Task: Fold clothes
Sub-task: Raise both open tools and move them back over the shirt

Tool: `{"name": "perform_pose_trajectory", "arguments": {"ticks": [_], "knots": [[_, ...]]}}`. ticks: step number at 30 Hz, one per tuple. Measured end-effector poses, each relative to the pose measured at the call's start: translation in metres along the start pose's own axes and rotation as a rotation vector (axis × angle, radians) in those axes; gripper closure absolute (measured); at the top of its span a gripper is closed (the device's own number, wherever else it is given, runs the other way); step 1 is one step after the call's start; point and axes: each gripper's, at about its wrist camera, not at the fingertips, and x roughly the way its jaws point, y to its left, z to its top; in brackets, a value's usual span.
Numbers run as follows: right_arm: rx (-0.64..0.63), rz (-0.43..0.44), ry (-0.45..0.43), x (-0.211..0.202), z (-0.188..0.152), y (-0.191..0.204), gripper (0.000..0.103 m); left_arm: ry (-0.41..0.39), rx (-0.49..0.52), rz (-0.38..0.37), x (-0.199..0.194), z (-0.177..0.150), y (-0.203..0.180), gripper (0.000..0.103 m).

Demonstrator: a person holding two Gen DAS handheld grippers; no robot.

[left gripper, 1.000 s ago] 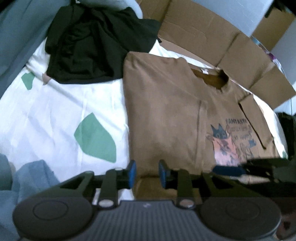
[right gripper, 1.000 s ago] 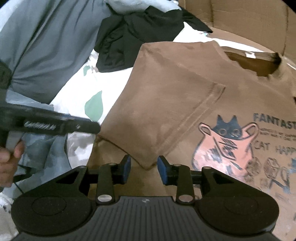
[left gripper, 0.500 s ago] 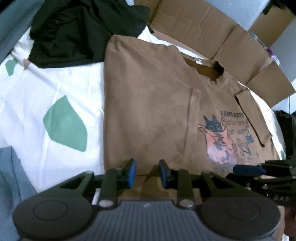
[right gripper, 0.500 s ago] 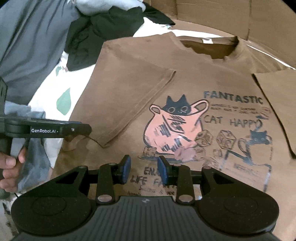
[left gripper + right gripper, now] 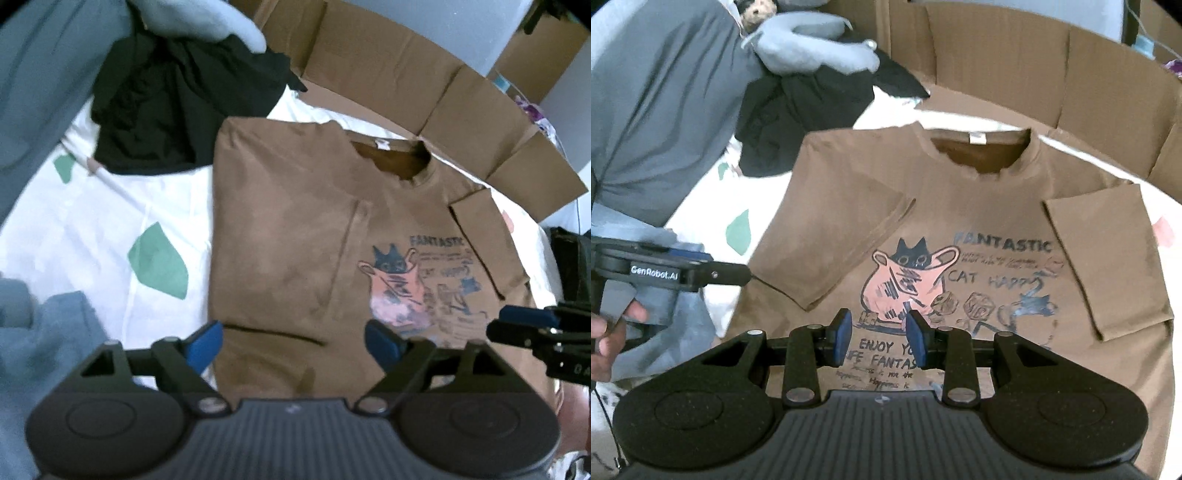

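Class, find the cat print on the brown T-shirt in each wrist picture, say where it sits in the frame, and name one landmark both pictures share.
Left wrist view: the cat print sits right of centre, lower half, blurred, on the brown T-shirt.
Right wrist view: the cat print sits near the centre, just above the fingers.
Shared landmark: the white neck label inside the collar.

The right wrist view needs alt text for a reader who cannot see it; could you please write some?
A brown T-shirt with a cat print lies flat on a white sheet, both sleeves folded inward. The right gripper hovers over its lower print, jaws partly open and empty. The left gripper reaches in from the left edge; black clothes lie behind.
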Motion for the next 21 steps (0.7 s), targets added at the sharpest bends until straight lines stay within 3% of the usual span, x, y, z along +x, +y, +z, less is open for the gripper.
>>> {"name": "perform_pose_trajectory", "arguments": {"ticks": [7, 14, 16, 21], "knots": [[-0.021, 0.007, -0.055, -0.059, 0.011, 0.006, 0.048, -0.010, 0.017, 0.012, -0.054, 0.001, -0.027, 0.012], [-0.018, -0.015, -0.064, -0.117, 0.006, 0.000, 0.044, -0.013, 0.055, 0.014, -0.100, -0.006, -0.046, 0.010], [0.012, -0.009, -0.062, -0.135, 0.002, -0.003, 0.032, -0.020, 0.069, 0.005, -0.113, -0.007, -0.051, 0.009], [0.043, -0.070, -0.091, -0.184, -0.007, 0.000, 0.025, -0.039, 0.081, 0.007, -0.141, -0.008, -0.057, 0.008]]}}
